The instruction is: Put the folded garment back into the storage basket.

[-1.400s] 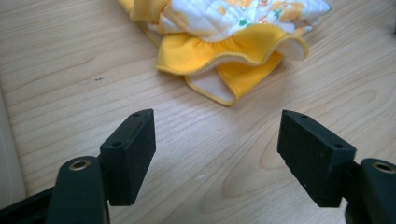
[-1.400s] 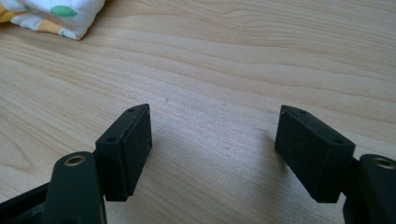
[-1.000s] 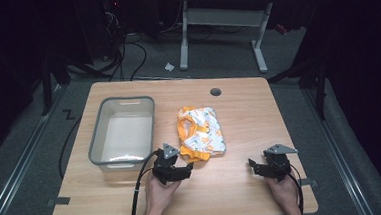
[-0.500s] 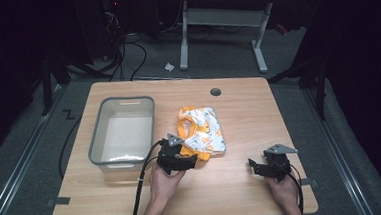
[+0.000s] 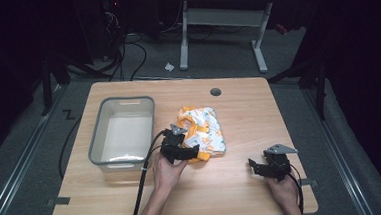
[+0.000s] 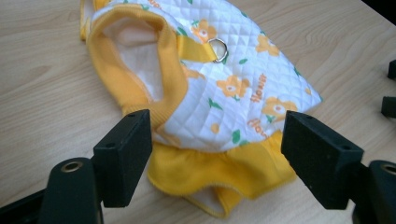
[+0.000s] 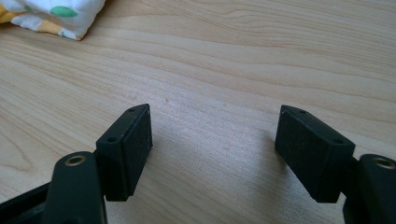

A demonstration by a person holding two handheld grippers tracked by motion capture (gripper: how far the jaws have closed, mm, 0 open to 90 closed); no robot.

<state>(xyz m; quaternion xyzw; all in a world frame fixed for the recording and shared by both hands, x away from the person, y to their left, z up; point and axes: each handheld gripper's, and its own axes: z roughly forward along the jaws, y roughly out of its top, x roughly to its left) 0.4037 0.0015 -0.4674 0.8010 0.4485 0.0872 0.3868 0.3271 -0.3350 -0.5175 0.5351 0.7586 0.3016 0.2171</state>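
Left gripper (image 6: 212, 158), jaws just opened wide w/ nothing gripped, straddled the yellow hem of a quilted floral pet vest (image 6: 219, 88) mid-table, likely lining up a grab. Right gripper (image 7: 215, 154) sat open and empty over bare table (image 7: 261, 51), apparently waiting; a clear plastic bin (image 5: 122, 134) lay just left of the vest.

The right gripper (image 7: 212, 149) holds its jaws wide apart over bare wooden table (image 7: 243, 60); a quilted garment's corner (image 7: 51, 16) sits upper left.

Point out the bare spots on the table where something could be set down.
Free: the table between the yellow floral garment and the right hand-held gripper; the far right stretch beside the round hole; the near-left corner before the clear bin. Crowded: bin, garment and open left hand-held gripper sit close together.
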